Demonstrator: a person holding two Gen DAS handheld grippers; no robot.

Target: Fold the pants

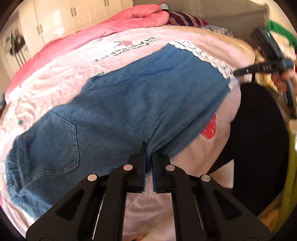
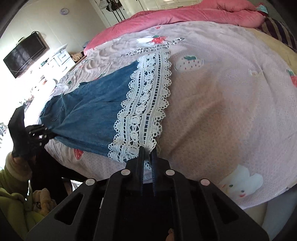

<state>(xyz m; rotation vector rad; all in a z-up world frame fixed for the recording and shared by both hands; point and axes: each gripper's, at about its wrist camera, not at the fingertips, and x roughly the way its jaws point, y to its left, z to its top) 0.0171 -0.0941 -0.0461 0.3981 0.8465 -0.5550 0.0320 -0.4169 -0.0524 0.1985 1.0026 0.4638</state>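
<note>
The denim pants (image 1: 118,111) lie flat on the pink bed sheet (image 1: 204,152), long axis running from lower left to upper right in the left wrist view. The left tongs (image 1: 148,153) pinch the near edge by the crotch; the right tongs (image 2: 147,153) clench the lace hem (image 2: 144,103), nearest the leg end.

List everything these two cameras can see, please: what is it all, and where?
Pants: one, blue denim, white lace hem, flat on bed.
Bedspread: one, pale pink, strawberry prints, under pants.
Quilt: one, pink, far side of bed.
Television: one, black, on wall.
Clock: one, purple, on wall.
Left gripper: black, shut on the denim edge.
Right gripper: black, shut on the lace hem.
</note>
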